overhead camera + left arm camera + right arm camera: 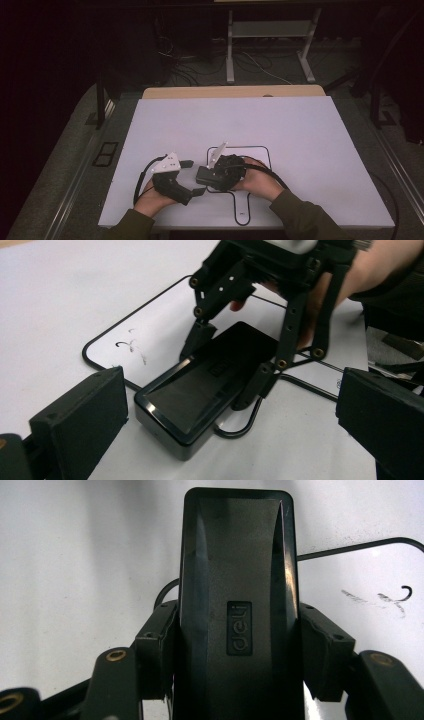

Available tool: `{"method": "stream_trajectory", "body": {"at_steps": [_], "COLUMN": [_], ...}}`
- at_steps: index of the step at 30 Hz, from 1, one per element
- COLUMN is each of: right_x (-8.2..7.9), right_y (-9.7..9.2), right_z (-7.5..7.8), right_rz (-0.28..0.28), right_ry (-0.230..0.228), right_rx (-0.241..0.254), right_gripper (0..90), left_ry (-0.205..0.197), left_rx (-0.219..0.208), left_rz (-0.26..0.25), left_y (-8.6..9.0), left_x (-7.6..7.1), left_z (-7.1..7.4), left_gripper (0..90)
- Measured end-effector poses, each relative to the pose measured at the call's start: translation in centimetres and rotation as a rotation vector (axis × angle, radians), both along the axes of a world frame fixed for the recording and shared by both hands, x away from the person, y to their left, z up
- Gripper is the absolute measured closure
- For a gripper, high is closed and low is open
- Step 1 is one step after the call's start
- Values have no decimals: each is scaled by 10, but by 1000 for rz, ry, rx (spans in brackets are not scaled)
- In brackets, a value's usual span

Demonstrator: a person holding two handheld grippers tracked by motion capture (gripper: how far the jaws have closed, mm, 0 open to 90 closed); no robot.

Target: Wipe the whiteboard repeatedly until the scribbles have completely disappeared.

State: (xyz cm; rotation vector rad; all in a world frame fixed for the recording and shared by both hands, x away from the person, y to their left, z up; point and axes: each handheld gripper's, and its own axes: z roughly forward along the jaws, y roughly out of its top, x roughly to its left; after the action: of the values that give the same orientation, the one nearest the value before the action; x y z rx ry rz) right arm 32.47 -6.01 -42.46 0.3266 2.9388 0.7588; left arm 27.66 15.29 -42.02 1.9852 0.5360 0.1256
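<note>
A glossy black rectangular box (202,175) marked "deli" lies on the white board (300,150), at the left edge of a black drawn outline (265,150). My right gripper (212,176) is shut on the box, one finger (157,650) pressed on each long side. In the right gripper view the box (237,580) runs straight out between the jaws. In the left gripper view the box (200,390) points its free end toward me, with the right gripper (225,365) clamping its far half. My left gripper (192,177) stands open, its jaws wide apart just short of the box.
A small handwritten mark (131,347) sits inside the outline. The board lies on a wooden table (230,92). Beyond it are a white desk frame (270,30) and cables on the dark floor. Each gripper trails a black cable across the board's near edge.
</note>
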Motion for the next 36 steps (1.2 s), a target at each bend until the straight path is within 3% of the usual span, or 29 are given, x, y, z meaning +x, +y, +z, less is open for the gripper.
{"method": "stream_trajectory", "body": {"at_steps": [23, 30, 36], "right_x": [90, 92, 70], "right_y": [-1, 0, 3], "right_z": [-1, -1, 0], "right_rz": [-189, -203, -163], "right_ry": [-4, -9, -5], "right_rx": [-5, -16, -17], "right_gripper": [387, 387, 387], "left_ry": [0, -1, -4], "left_rx": [0, 1, 4], "left_rz": [-6, -5, -6], "left_y": [1, 1, 1], "left_x": [0, 0, 1], "left_z": [0, 0, 0], "left_gripper": [0, 0, 0]}}
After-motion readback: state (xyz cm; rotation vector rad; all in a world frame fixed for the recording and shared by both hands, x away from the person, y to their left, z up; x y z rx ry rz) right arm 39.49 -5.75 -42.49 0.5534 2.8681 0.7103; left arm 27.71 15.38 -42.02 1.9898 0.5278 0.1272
